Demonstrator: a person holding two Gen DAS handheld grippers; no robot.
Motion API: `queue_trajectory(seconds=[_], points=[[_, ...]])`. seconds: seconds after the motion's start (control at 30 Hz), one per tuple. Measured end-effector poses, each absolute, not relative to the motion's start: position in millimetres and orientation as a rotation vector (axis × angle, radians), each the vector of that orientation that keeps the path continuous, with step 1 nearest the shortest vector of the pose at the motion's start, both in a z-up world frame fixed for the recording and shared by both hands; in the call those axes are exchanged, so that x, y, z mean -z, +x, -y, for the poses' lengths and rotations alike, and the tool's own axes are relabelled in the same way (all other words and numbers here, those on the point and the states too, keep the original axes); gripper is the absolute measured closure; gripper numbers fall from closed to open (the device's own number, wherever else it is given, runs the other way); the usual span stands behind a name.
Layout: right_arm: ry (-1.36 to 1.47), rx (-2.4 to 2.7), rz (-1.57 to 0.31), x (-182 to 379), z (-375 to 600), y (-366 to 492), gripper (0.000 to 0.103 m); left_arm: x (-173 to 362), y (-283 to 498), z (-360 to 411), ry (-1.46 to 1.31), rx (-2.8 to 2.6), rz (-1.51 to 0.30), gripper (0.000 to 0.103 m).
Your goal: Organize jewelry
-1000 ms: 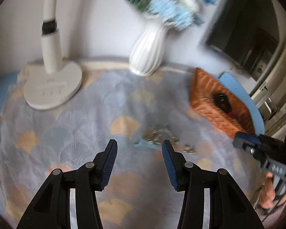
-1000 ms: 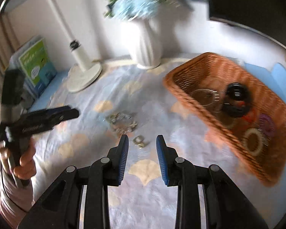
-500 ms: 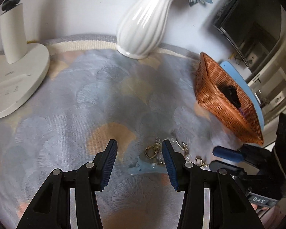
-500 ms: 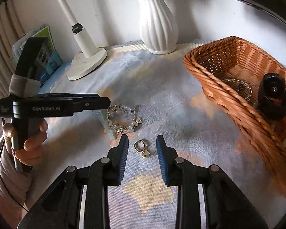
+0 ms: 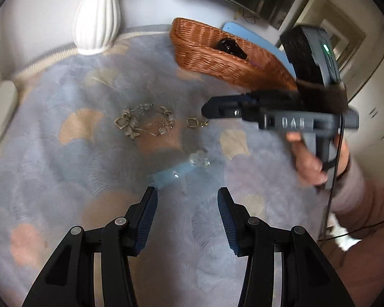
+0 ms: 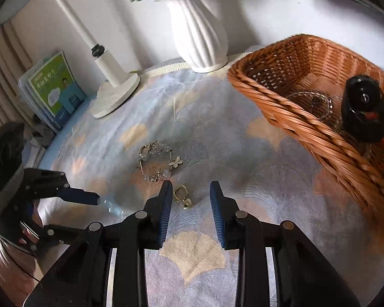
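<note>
Two grippers work over one cloth-covered table; the left gripper (image 5: 185, 204) has its black jaws spread wide with nothing between the ribbed blue pads, and the right gripper (image 6: 190, 199) is likewise parted and empty-handed, its pads standing either side of a small gold clasp (image 6: 182, 196) without touching it.

Three loose pieces lie on the tablecloth (image 6: 256, 168), a soft fabric printed with fan shapes in pale blue, grey and peach; one is a bracelet (image 6: 158, 163) of gold links, clear beads and small flower or butterfly charms, curled into a rough ring at 12 o'clock of the clasp; one is the clasp itself, a squared gold loop with a short tail; one is a pale blue hair clip (image 5: 175, 171) with a clear faceted stone at its end, lying just ahead of the left gripper's pads at 12 o'clock, blurred.

One woven wicker basket (image 6: 307, 117), orange-brown and rectangular, sits at 2 o'clock of the bracelet; inside are a black rounded piece (image 6: 363, 112) and a thin chain (image 6: 312, 102), with other bits too hidden to name.

One white ribbed vase (image 6: 199, 35) stands at 12 o'clock; one white lamp (image 6: 110, 81) with a round base stands at 10 o'clock.
</note>
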State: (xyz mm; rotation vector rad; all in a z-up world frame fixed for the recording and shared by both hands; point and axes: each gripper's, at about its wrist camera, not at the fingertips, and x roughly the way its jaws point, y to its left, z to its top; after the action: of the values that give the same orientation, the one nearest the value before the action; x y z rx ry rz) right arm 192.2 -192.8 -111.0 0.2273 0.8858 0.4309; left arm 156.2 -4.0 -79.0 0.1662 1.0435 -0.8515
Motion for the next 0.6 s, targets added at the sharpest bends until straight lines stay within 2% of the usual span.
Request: queue_trajectory(seconds=[0.2, 0.6], points=[[0.273, -0.428, -0.882, 112.3, 201.5, 193.2, 0.070, 76.8, 158.8, 18.7, 0.303, 0.731, -0.961, 0.053], [0.293, -0.447, -0.886, 113.2, 202.7, 192.6, 0.070, 90.7, 137.6, 47.0, 0.469, 0.894, -0.949, 0.053]])
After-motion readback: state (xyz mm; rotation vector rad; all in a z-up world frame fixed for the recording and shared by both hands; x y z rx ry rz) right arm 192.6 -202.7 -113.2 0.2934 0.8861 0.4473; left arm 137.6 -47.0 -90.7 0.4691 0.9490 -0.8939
